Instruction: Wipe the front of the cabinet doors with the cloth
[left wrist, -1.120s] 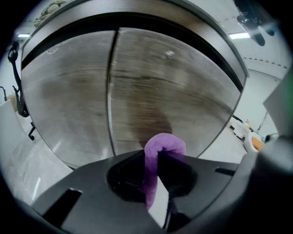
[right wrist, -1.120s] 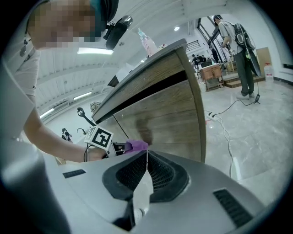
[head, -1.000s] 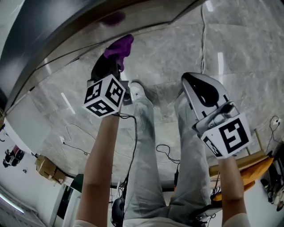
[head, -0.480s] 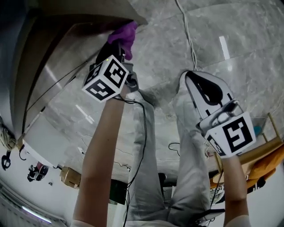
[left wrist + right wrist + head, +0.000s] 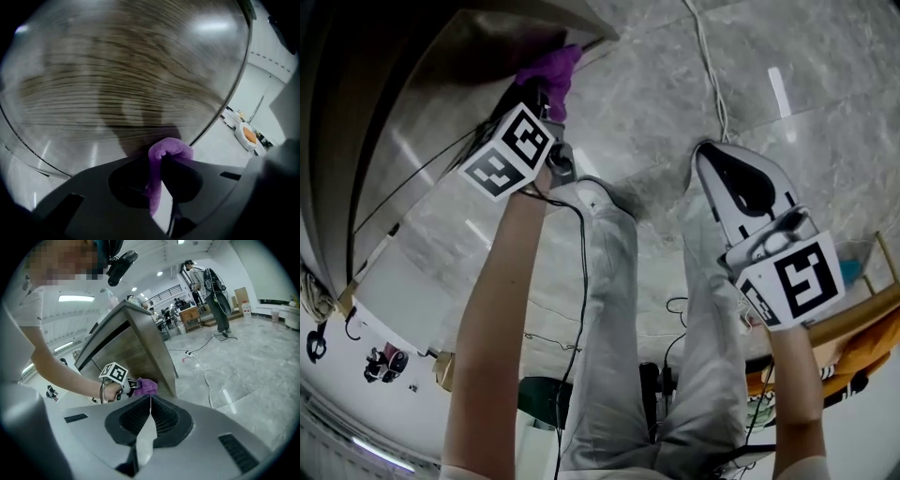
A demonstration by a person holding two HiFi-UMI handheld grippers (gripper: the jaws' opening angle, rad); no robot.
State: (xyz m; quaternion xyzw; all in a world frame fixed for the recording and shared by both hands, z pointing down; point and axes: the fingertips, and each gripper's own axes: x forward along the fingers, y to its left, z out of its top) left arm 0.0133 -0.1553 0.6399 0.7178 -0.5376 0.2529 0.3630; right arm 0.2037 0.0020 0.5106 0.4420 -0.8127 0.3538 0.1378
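Now, my left gripper [image 5: 159, 174]: jaws pinched on the purple fleecy cloth [image 5: 169, 146]
Cloth: bunched at the jaw tips, against the wood-grain cabinet door [image 5: 126, 79] straight ahead
My right gripper [image 5: 149, 414]: jaws closed together, nothing between them, well apart from the door

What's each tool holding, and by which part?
Left tool shut on purple cloth, pinched along a fold, bunched end past the tips. Right tool shut, empty.

Lab hall: marble floor [image 5: 656, 112], trailing cables [image 5: 708, 66]
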